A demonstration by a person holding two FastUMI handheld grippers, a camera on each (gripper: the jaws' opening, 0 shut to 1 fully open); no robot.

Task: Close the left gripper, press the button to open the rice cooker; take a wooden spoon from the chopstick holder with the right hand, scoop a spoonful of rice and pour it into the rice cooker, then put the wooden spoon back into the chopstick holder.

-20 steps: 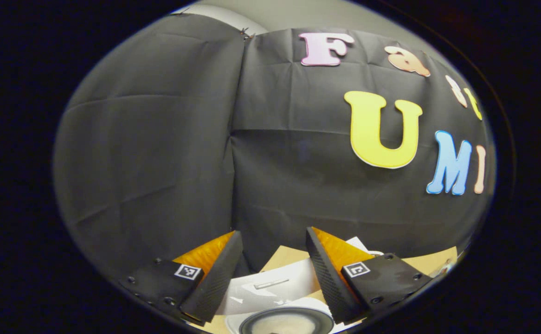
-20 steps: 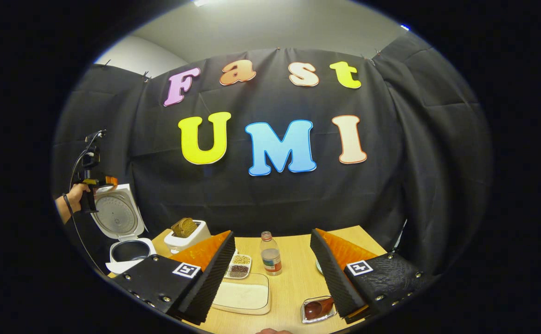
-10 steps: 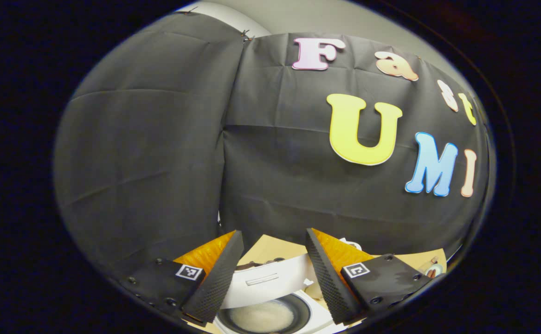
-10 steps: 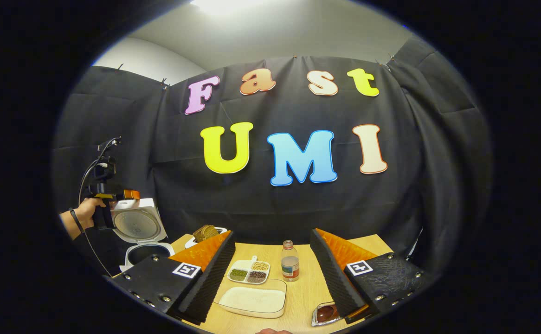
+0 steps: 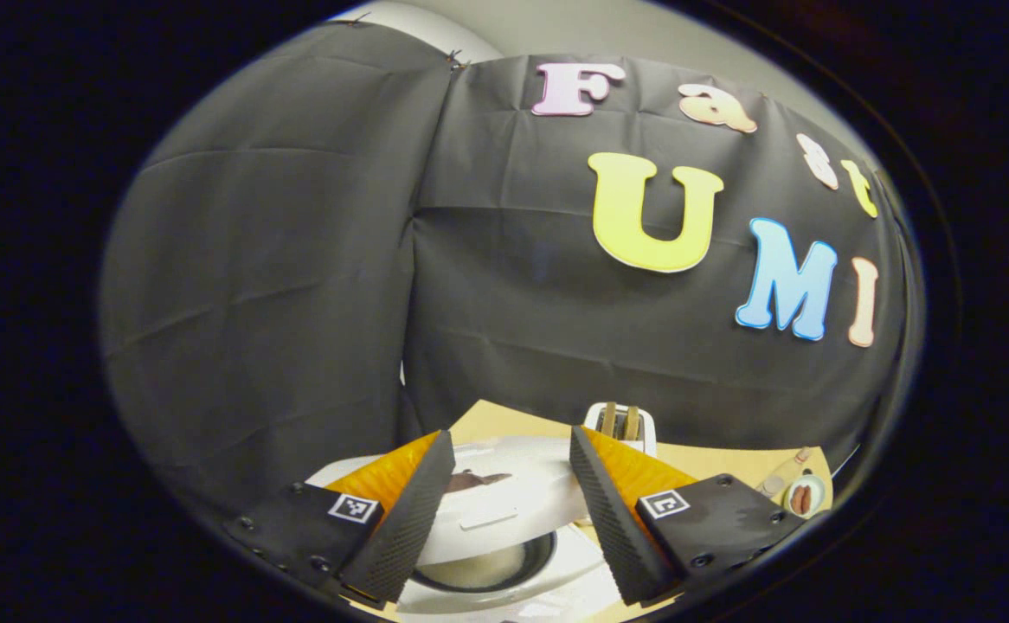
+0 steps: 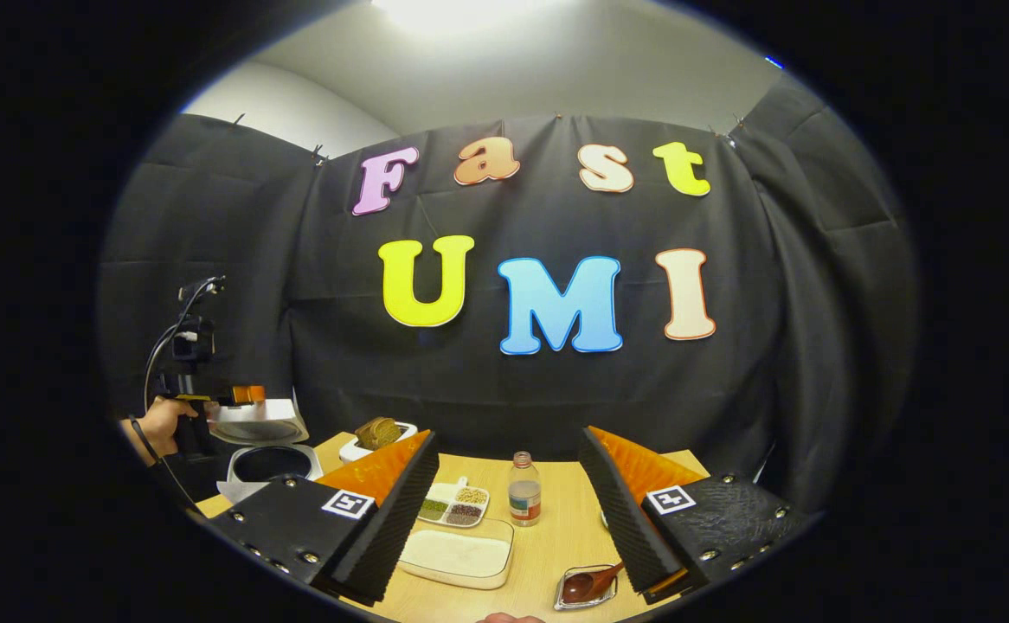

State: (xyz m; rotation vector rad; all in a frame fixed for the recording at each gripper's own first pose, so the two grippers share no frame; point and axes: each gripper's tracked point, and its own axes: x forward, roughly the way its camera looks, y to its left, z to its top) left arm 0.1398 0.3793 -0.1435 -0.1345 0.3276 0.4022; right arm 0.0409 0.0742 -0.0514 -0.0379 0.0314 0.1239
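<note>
The white rice cooker [image 5: 556, 581] lies right under my left gripper [image 5: 509, 435], which stands open, its fingers straddling the half-lowered lid [image 5: 504, 497]. Pale rice shows in the pot [image 5: 478, 573] beneath the lid. Far left in the right gripper view, the rice cooker [image 6: 266, 465] has its lid [image 6: 255, 426] nearly level, with the left gripper [image 6: 245, 395] and a hand [image 6: 158, 420] on top of it. My right gripper [image 6: 508, 435] hangs open above the table. The dark wooden spoon [image 6: 581, 588] lies in a shiny holder [image 6: 567, 601] by its right finger.
A shallow tray of white rice [image 6: 457, 554], a divided dish of grains [image 6: 453, 506] and a small bottle [image 6: 522, 500] stand on the wooden table [image 6: 548, 536]. A white toaster with bread [image 6: 375, 435] sits behind the cooker. A small dish [image 5: 803, 497] sits at the far right.
The cooker lid has swung down from upright to nearly level, and the left gripper has come down with it. The right gripper has shifted slightly and stays open.
</note>
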